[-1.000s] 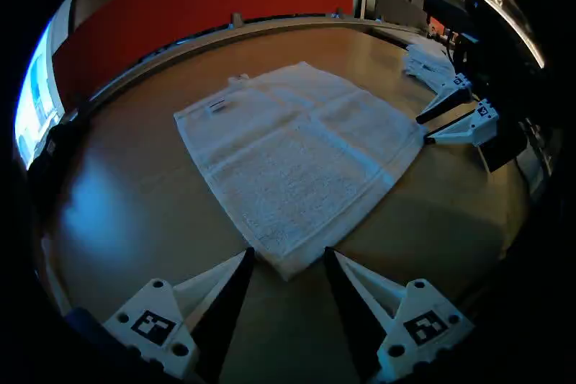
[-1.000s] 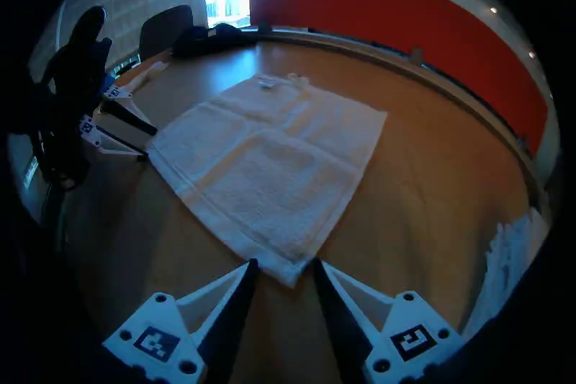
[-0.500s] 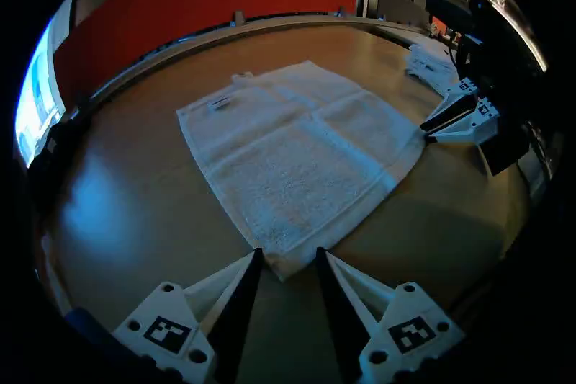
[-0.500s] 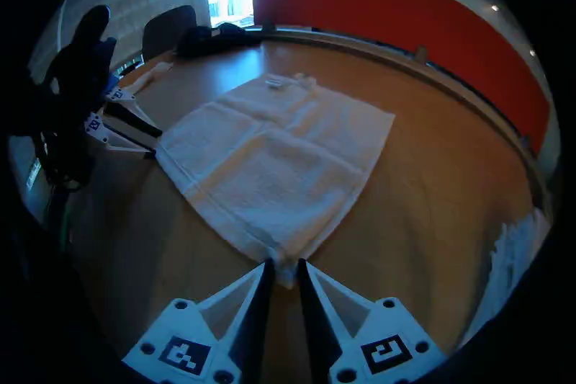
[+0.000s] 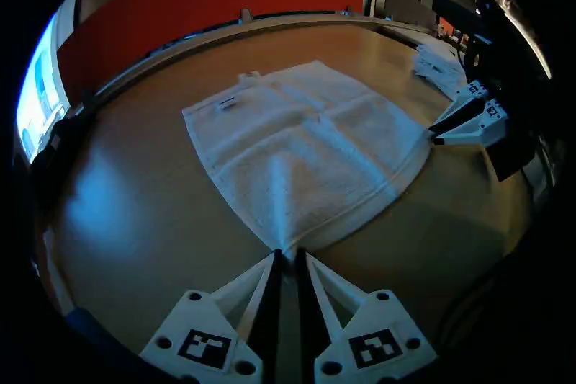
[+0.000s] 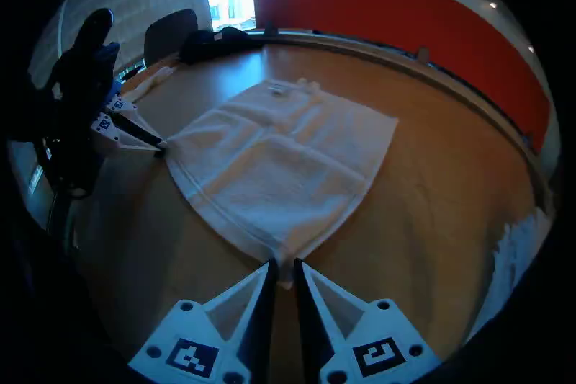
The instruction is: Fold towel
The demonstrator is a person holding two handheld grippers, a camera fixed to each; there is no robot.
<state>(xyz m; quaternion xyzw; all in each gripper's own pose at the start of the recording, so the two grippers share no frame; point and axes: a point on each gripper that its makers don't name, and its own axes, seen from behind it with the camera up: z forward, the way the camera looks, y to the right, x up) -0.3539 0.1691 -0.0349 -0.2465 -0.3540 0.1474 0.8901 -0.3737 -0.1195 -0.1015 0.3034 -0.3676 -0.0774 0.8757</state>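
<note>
**Left hand-held gripper** [image 5: 288, 258]: jaws drawn almost together, with only a thin slit between them. They pinch one near corner of the towel [image 5: 309, 146]. A soft ridge runs up the cloth from the pinch, so that corner appears slightly gathered.

**Right hand-held gripper** [image 6: 283, 267]: jaws equally narrow, with a tongue of white cloth between them. It grips the other near corner. In the left gripper view it sits far right, tips at the towel's edge.

**Towel:** white terry, one layer, roughly square. It lies flat near the middle of the tabletop [image 5: 144, 189], with crease lines crossing it and a hemmed border. A small label [image 5: 229, 103] sits at the far edge, and both far corners rest free on the wood.

**Handling (judgement):**
- Light, limp and in no way fragile.
- It has no stiffness, so it will sag between the two held corners and trail behind them.
- The pile should give the fingers good bite. A thin corner can still slip if only the hem's tip is caught, so a hold just inside the hem is safer.
- The wood looks smooth, so the free half may slide when pulled. Lifting the corners and carrying them over should work better than dragging.
- Keeping the two corners level should land the edges square.

**Surroundings:** a stack of white cloths [image 6: 511, 254] lies well apart at the tabletop's edge, and a red panel [image 6: 403, 9] stands beyond.
</note>
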